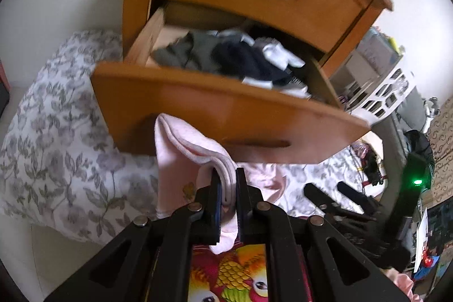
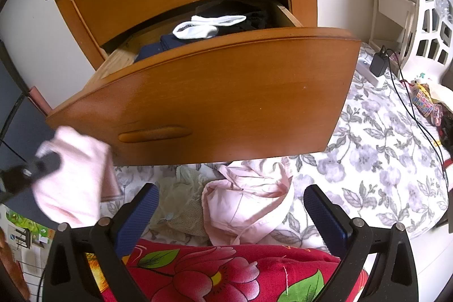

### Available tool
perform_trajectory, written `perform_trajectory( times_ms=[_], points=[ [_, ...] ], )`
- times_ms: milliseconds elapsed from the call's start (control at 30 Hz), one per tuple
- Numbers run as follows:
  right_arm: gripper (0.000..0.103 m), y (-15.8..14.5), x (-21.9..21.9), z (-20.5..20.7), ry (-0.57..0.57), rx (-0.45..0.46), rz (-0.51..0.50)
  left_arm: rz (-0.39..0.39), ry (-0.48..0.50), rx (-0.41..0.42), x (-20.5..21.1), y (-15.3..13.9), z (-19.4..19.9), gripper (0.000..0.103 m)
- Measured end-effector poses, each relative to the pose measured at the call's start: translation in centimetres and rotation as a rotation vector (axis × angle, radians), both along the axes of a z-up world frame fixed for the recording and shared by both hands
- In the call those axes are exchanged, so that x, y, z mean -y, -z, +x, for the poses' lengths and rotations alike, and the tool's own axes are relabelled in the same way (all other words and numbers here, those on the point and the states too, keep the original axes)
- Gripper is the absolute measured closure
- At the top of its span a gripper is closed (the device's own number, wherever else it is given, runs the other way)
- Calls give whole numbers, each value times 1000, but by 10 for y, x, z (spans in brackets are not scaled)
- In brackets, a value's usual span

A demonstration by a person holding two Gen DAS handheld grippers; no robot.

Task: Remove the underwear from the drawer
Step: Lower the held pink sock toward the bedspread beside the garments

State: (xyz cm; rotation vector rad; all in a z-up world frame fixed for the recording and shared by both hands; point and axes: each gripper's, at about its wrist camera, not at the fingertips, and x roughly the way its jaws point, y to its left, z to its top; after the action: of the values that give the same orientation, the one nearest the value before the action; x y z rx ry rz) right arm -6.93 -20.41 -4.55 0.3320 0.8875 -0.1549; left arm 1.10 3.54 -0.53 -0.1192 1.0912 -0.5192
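Currently, my left gripper [image 1: 228,183] has its jaws clamped on a folded pale pink cotton garment [image 1: 192,149], which I take to be underwear. In the left wrist view this garment hangs at centre frame, below and in front of the curved front panel of the open orange-brown wooden drawer [image 1: 226,106], so it is clear of the drawer. In the right wrist view the same item appears blurred at the lower left.

My right gripper [image 2: 230,212] stands with its jaws wide apart and nothing between the blue pads. It hovers above a grey-and-white floral bedspread [image 2: 382,160] at lower centre of the right wrist view.

Progress assessment:
- One pink item is out of the drawer and gripped, not yet set down.
- A second crumpled pale pink garment [image 2: 249,205] and a beige mesh garment [image 2: 181,205] lie on the bedspread just below the drawer front. I judge these to be removed items.
- Inside the drawer, at upper centre, a white sock [image 2: 203,26], dark navy folded fabric [image 2: 154,45] and grey fabric [image 1: 181,51] remain. I cannot tell whether any of these is underwear.

Remaining work, as I judge it: deposit the held garment on the bedspread, then check the drawer contents.
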Motion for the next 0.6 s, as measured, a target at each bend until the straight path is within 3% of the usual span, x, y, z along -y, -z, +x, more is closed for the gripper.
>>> perform_trajectory(
  times_ms=[300, 600],
  points=[
    [0, 1, 0, 2, -4, -9, 6, 28, 3, -84, 11, 35, 9, 95],
    [0, 3, 0, 3, -6, -17, 11, 78, 39, -110, 30, 52, 18, 95]
  ],
)
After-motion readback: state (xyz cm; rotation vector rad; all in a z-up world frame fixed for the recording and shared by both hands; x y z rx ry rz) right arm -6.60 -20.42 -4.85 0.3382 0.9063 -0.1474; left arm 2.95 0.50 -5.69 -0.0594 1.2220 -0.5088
